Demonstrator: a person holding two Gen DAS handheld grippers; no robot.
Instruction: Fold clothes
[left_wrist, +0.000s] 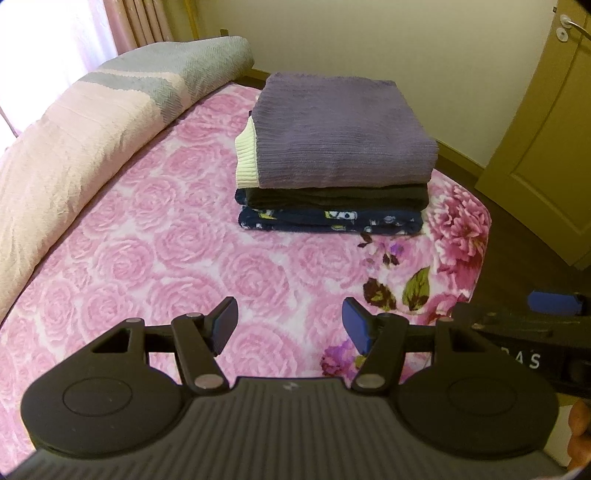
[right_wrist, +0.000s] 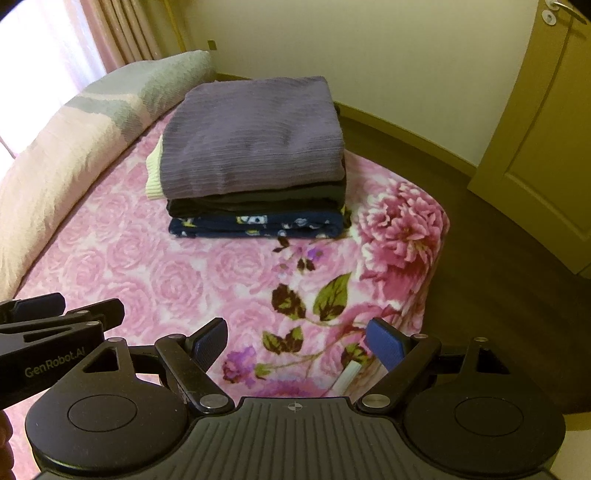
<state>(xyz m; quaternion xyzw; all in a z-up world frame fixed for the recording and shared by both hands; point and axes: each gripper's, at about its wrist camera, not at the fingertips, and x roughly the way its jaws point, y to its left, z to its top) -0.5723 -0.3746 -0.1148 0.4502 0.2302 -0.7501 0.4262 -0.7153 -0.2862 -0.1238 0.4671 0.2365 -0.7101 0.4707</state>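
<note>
Hovering side by side, the black left gripper (left_wrist: 290, 326) and black right gripper (right_wrist: 297, 345), blue-padded jaws spread wide and gripping nothing. Lying beneath, a pink rose-patterned fleece blanket (left_wrist: 177, 258). Sitting well beyond, a stack of folded clothes (left_wrist: 332, 177), purple ribbed knit on top.

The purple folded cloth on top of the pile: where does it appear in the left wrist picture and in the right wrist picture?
Left wrist view: the purple folded cloth lies a little right of centre, in the upper half, on top of the pile.
Right wrist view: it lies a little left of centre, in the upper half.
Shared landmark: the dark blue flowered cloth at the bottom of the pile, on the pink rose blanket.
</note>
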